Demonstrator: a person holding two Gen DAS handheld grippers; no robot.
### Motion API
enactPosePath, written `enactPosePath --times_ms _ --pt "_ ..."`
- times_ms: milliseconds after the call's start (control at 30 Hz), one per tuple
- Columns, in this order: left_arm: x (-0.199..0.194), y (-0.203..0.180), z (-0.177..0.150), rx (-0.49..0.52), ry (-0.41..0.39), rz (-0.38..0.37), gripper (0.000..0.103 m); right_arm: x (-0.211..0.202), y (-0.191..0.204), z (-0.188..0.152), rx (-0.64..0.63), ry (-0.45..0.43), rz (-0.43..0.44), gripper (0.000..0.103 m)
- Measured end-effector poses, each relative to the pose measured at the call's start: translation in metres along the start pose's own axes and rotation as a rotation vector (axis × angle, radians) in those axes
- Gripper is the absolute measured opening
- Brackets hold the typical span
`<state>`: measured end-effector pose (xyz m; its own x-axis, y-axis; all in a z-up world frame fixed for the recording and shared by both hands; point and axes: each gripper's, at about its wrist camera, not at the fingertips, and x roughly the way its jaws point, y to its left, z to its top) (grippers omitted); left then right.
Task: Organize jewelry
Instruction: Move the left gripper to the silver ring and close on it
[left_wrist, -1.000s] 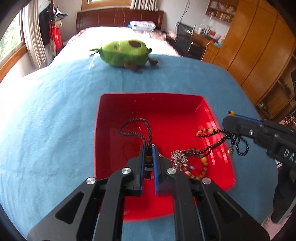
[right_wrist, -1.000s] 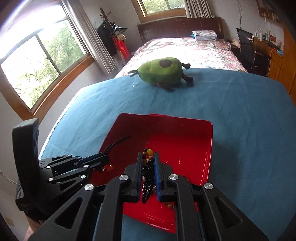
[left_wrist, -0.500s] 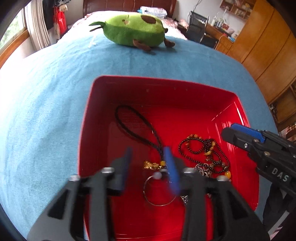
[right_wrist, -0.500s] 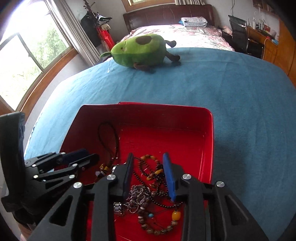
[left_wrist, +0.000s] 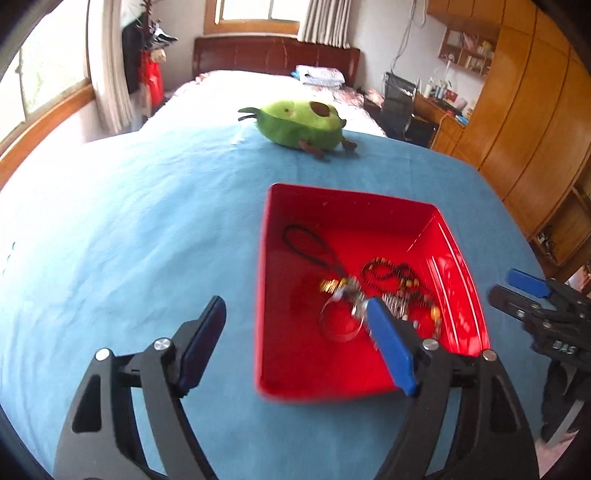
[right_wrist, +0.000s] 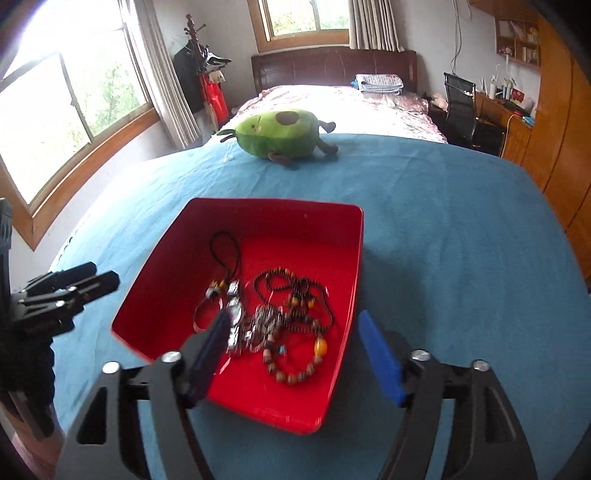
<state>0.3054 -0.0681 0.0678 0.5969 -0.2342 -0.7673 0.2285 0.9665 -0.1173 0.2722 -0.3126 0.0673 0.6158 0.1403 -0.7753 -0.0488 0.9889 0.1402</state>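
A red tray (left_wrist: 314, 373) (right_wrist: 295, 218) sits on the blue cloth. In it lie a black cord pendant (left_wrist: 306, 243) (right_wrist: 229, 254), a black bead necklace (left_wrist: 391, 271) (right_wrist: 291, 280), a brown bead bracelet (right_wrist: 295, 369), a thin ring bangle (left_wrist: 338, 325) and silver pieces (right_wrist: 255, 325). My left gripper (left_wrist: 295, 321) is wide open and empty, above the tray's near left edge. My right gripper (right_wrist: 291, 332) is wide open and empty, above the tray's near end. Each gripper also shows in the other's view, the right one (left_wrist: 517, 295) and the left one (right_wrist: 88, 280).
A green avocado plush (left_wrist: 301, 123) (right_wrist: 279, 133) lies at the far edge of the blue cloth (left_wrist: 129, 240) (right_wrist: 461, 240). Behind it are a bed, a window wall on the left, and wooden wardrobes (left_wrist: 535, 129) and a desk on the right.
Both grippers were shut on jewelry a second ago, the left on the cord pendant, the right on the bead necklace. Both let go into the tray, opened wide and pulled back.
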Motion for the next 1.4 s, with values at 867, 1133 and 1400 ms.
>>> enactPosePath --times_ms 867,1133,1400 --pt "-0.083 0.006 -0.220 0.120 0.158 0.029 0.086 -0.058 0.020 -0.186 0.135 0.238 0.245 0.099" --pt "-0.082 -0.007 -0.234 0.148 0.191 0.007 0.083 -0.076 0.031 -0.194 0.097 0.213 0.233 0.099" --pt "-0.062 -0.009 -0.238 0.153 0.242 0.035 0.074 -0.071 0.035 -0.198 0.081 0.237 0.241 0.093"
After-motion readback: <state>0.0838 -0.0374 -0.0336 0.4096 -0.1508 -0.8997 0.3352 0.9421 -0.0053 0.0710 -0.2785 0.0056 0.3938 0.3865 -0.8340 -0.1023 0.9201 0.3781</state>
